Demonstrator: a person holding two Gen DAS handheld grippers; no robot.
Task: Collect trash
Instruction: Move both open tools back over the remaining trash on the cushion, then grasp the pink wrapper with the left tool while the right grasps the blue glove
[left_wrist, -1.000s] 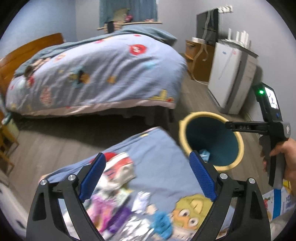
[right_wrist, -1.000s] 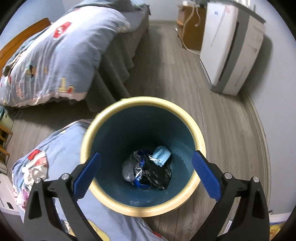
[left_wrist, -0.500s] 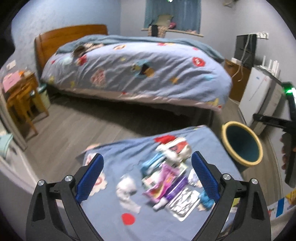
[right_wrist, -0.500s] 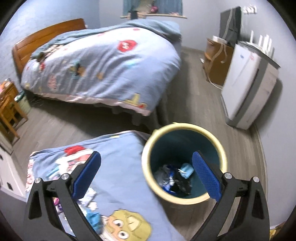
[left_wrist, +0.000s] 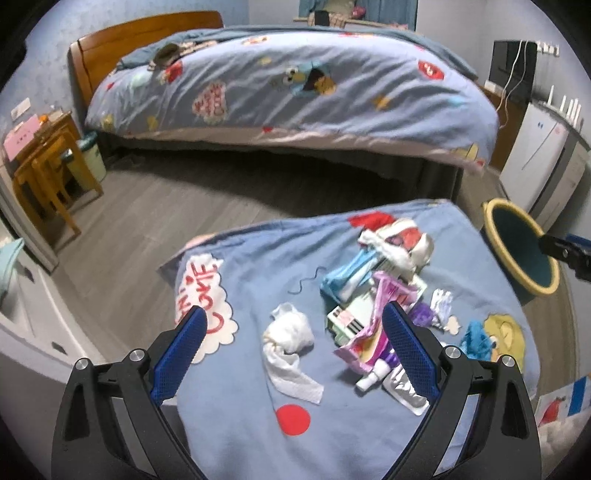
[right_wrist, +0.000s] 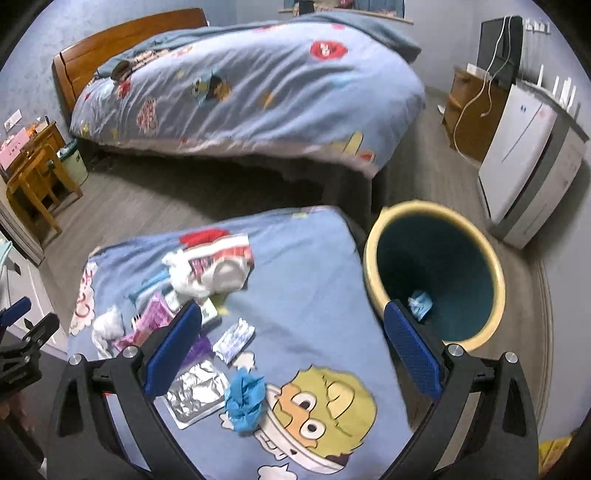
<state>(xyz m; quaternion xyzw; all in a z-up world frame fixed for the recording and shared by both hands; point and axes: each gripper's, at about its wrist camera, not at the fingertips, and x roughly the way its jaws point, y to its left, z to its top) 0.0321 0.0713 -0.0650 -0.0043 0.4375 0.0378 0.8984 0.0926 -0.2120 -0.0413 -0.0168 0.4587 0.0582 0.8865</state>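
Observation:
Several pieces of trash lie on a blue cartoon cloth (left_wrist: 251, 266) spread over a low surface. A crumpled white tissue (left_wrist: 290, 332) lies between the fingers of my left gripper (left_wrist: 291, 350), which is open and empty above it. Beside it are a purple wrapper (left_wrist: 373, 325), a silver foil pack (right_wrist: 197, 395) and a crumpled blue glove (right_wrist: 243, 400). My right gripper (right_wrist: 291, 350) is open and empty above the cloth's right part. The yellow-rimmed teal bin (right_wrist: 436, 273) stands right of the cloth with trash inside (right_wrist: 419, 302).
A big bed (left_wrist: 295, 85) with a blue quilt fills the back. A white appliance (right_wrist: 528, 162) and a wooden cabinet (right_wrist: 469, 110) stand at the right wall. A wooden chair (left_wrist: 48, 162) is at the left. Grey floor (left_wrist: 147, 206) lies between bed and cloth.
Both grippers have swung left and back, away from the bin. The left view now takes in the trash pile and the tissue; the right view moved from over the bin to over the cloth.

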